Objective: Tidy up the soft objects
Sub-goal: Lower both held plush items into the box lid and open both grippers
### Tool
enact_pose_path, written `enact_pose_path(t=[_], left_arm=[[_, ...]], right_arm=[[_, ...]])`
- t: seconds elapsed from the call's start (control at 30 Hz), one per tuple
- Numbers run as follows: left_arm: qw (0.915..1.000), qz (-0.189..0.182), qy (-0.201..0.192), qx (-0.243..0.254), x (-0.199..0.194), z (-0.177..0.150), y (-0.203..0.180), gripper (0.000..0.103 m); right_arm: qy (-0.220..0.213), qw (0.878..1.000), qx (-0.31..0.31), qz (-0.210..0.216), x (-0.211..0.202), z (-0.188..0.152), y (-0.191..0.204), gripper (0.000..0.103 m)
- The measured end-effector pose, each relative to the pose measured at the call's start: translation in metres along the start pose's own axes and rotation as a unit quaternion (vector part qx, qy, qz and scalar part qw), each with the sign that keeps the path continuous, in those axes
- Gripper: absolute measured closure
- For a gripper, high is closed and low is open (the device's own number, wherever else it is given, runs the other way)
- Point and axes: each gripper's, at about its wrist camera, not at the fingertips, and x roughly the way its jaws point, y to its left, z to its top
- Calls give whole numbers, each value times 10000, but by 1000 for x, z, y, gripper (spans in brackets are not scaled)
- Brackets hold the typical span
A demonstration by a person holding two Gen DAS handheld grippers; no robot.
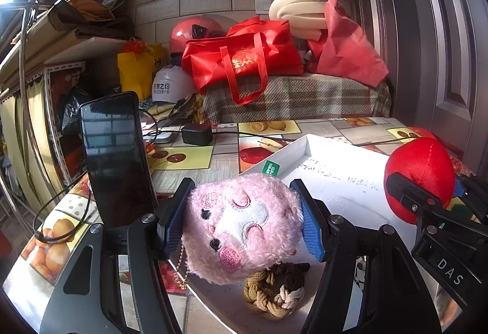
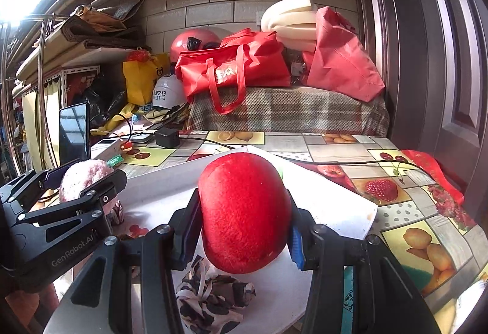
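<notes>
Surroundings: fruit-print tablecloth (image 2: 405, 203); upright phone (image 1: 117, 160) just left of the white tray (image 1: 335, 181); black adapter (image 1: 196, 133) behind. In tray: braided hair tie (image 1: 274, 294), patterned scrunchie (image 2: 210, 300).
Pink plush (image 1: 241, 227): face toward camera, tilted, over tray's near edge, clamped in left gripper (image 1: 242, 225).
Red plush (image 2: 245, 212): long axis running away from camera, above tray, squeezed by right gripper (image 2: 244, 227)

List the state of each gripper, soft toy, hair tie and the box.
Left gripper: shut on pink plush.
Right gripper: shut on red plush.
Pink fluffy plush toy: held, lifted.
Red round plush toy: held, lifted.
Braided tan hair tie: lying loose.
Black-and-white scrunchie: lying loose.
White shallow box: open.
</notes>
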Motion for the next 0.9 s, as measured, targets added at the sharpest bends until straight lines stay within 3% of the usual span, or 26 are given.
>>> enact_pose_path(t=[0.23,0.33,0.4,0.5,0.9], left_arm=[[9993,-197,132,293,13,4,-11,32],[9997,-81,199,64,16,5,-3,13],[9997,-8,216,-121,17,4,4,0],[9997,84,124,-202,13,5,6,0],[9993,235,-117,-255,4,4,8,0]], right_arm=[[196,9997,88,-96,15,3,-4,52],[314,9991,240,-166,20,4,-10,47],[331,9984,381,-246,20,4,-15,33],[379,9973,548,-322,22,3,-21,19],[182,9980,442,-420,15,4,-17,17]])
